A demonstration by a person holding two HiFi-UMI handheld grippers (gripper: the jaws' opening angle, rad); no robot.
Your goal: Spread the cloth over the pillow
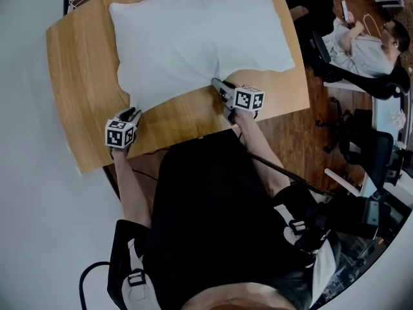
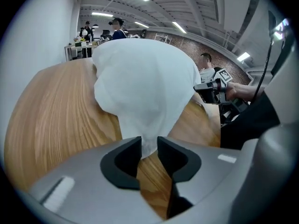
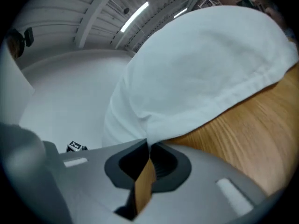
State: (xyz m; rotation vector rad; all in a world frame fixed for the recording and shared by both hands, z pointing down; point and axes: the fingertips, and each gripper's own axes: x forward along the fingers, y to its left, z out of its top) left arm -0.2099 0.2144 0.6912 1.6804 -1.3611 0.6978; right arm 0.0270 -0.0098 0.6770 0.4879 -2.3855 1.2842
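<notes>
A white cloth (image 1: 193, 37) lies over a plump pillow on the wooden table (image 1: 77, 76); the pillow shows only as a bulge beneath it. My left gripper (image 1: 134, 113) sits at the cloth's near left corner. In the left gripper view that corner (image 2: 148, 139) hangs in the gap between the jaws of the left gripper (image 2: 149, 148), which stand apart and do not press it. My right gripper (image 1: 216, 82) is at the cloth's near edge, right of the middle. Seen from the right gripper (image 3: 148, 149), its jaws are shut on a pinch of the cloth's hem (image 3: 154, 134).
The table's near edge runs just below both grippers. A seated person (image 1: 368, 44) and black office chairs (image 1: 361, 141) stand on the wooden floor to the right. A white wall (image 1: 26, 173) borders the table on the left.
</notes>
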